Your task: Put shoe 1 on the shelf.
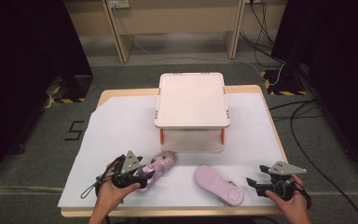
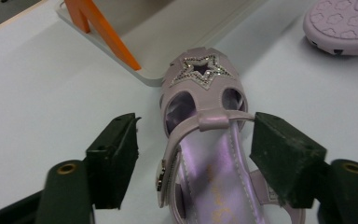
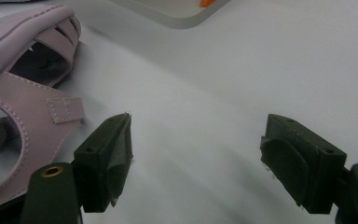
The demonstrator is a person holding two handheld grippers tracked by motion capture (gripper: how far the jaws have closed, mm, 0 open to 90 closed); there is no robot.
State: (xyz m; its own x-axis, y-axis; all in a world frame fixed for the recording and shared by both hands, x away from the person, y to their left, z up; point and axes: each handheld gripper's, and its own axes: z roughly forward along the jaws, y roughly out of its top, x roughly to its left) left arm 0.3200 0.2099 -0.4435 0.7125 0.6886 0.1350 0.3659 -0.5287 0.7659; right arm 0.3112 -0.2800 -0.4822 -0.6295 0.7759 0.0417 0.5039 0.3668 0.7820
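On the left of the white sheet that covers the table, the left gripper sits at the heel end of an upright lilac sandal. In the left gripper view this sandal lies between the two black jaws, toe pointing away, with a glittery star cutout on its front and a strap across the instep. The right-hand pad touches the strap's edge; the left-hand pad stands just clear of the shoe, so the jaws are spread around it, not clenched. Past the toe stands a white two-tier stand with orange legs. To the right, a second sandal lies sole up. Further right, the right gripper rests just beside it, jaws released and holding nothing, with bare sheet between them
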